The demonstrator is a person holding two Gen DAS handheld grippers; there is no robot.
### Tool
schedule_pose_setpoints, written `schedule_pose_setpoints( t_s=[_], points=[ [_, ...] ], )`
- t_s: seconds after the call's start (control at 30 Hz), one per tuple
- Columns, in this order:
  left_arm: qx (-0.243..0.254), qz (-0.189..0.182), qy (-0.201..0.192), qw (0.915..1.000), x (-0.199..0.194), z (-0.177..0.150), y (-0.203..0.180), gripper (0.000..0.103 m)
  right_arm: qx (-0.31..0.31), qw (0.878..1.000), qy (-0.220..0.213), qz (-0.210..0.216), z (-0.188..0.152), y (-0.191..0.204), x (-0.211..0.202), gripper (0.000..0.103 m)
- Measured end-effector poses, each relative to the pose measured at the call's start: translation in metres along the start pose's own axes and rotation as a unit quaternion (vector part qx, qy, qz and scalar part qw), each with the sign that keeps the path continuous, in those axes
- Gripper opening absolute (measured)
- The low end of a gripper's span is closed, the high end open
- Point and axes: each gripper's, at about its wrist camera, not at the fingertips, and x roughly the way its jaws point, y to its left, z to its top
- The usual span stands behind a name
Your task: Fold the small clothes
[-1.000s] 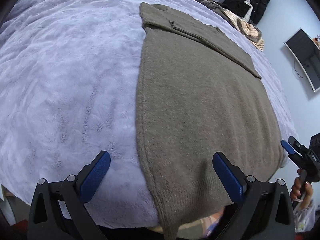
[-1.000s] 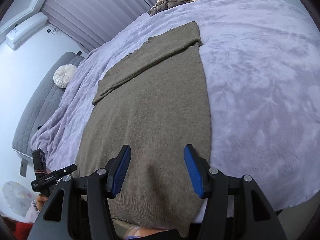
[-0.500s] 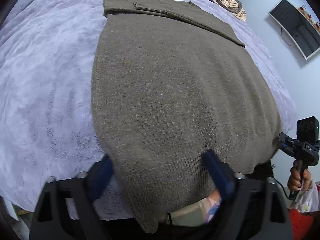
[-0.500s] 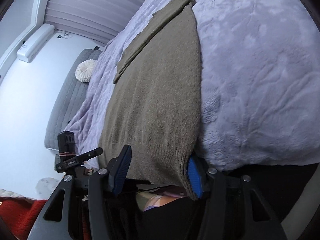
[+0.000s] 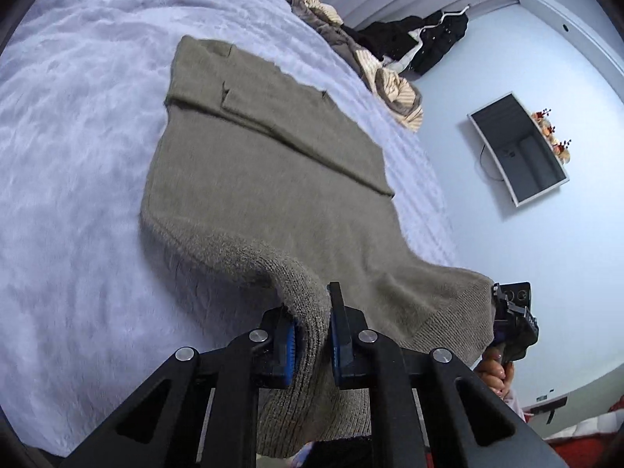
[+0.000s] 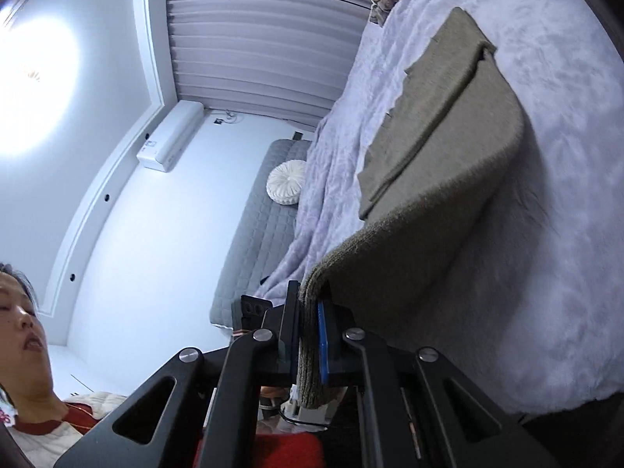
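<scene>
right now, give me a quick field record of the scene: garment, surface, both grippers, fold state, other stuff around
garment: olive-brown knit sweater
surface: lavender plush blanket on a bed
left gripper: shut on the sweater's hem
right gripper: shut on the sweater's hem
fold state: sleeves folded across the far end; near hem lifted off the blanket
other clothes: striped and dark pile at the far edge of the bed
wall: mounted screen

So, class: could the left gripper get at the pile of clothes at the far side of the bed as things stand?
Probably not: the left gripper is shut on the sweater hem, and the pile of clothes lies far across the bed.
</scene>
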Motion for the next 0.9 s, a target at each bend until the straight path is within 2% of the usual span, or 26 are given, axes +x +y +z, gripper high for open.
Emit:
schedule_pose_setpoints(
  t_s=[0.23,0.47,0.57,0.7,0.83,0.9],
  points=[
    [0.024,0.005,-0.055,0.9982,-0.005,0.092,-0.010,0.015,-0.031,0.999,-0.010,0.018,0.080,0.022,0.041,0.008],
    [0.021,0.029,-0.061,0.9975,0.049,0.186,0.000,0.015,-0.020,0.999,-0.030,0.014,0.180,0.007,0.074,0.008],
    [0.006,0.038,-0.060,0.9975,0.078,0.224,0.015,0.015,-0.004,0.999,-0.035,0.000,0.220,-0.015,0.093,0.008],
    [0.002,0.098,-0.055,0.9937,0.127,0.255,0.041,0.015,0.032,0.998,-0.042,-0.045,0.261,-0.066,0.118,0.008],
    [-0.010,0.162,-0.012,0.9867,0.177,0.262,0.074,0.015,0.075,0.989,-0.045,-0.118,0.279,-0.129,0.138,0.008],
    [-0.019,0.162,-0.003,0.9866,0.189,0.260,0.086,0.020,0.099,0.984,-0.053,-0.136,0.282,-0.153,0.141,0.008]
  ],
)
